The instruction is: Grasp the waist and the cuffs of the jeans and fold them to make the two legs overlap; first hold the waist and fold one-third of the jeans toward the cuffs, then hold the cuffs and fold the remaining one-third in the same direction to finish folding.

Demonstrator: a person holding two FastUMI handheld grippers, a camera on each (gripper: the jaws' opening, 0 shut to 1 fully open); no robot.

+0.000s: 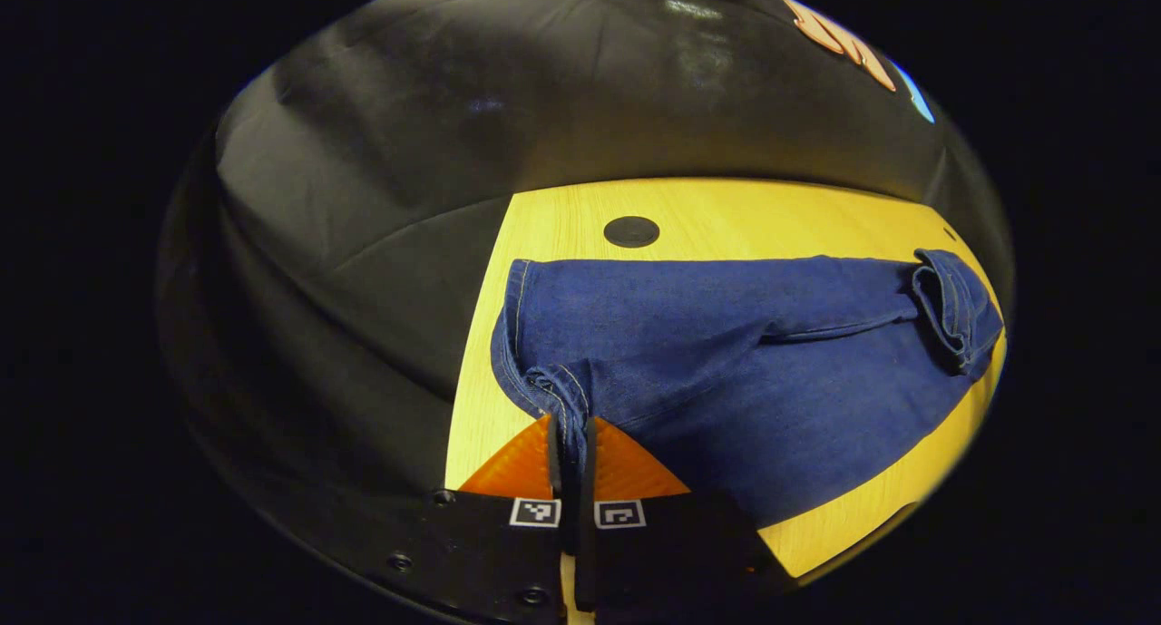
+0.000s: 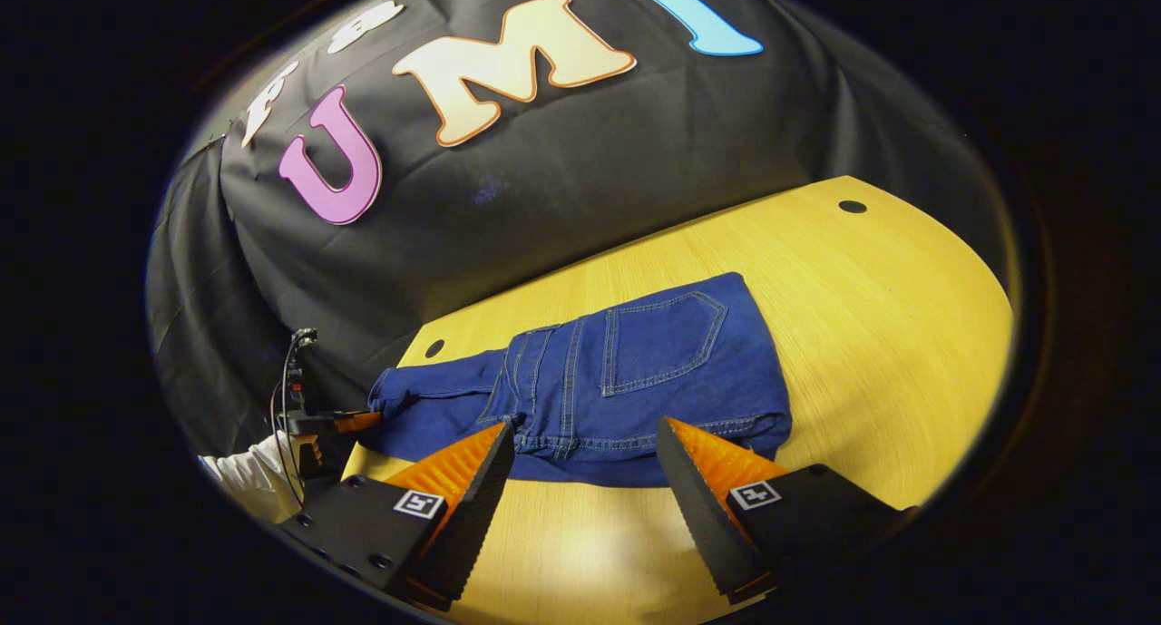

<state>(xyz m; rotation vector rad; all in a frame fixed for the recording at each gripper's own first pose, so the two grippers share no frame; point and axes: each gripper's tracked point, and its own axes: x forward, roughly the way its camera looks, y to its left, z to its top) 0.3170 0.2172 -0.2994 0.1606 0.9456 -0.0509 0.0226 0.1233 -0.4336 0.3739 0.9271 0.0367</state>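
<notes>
Dark blue jeans (image 1: 726, 353) lie on the yellow wooden table (image 1: 726, 212), legs overlapped, with the waist part folded back over them. In the left gripper view my left gripper (image 1: 571, 434) is shut on the cuffs (image 1: 558, 394) at the table's left end. In the right gripper view the folded waist with its back pocket (image 2: 662, 339) faces up, and my right gripper (image 2: 585, 444) stands open just in front of the jeans' (image 2: 626, 380) near edge, nothing between its fingers. The left gripper (image 2: 358, 419) also appears far left in that view, pinching the cuffs (image 2: 390, 398).
A black round grommet (image 1: 631, 231) sits in the table behind the jeans; two more holes (image 2: 852, 206) (image 2: 434, 347) show in the right gripper view. Black cloth hangs behind the table. A hand in a white sleeve (image 2: 258, 480) holds the left gripper. Bare tabletop (image 2: 889, 335) lies right of the jeans.
</notes>
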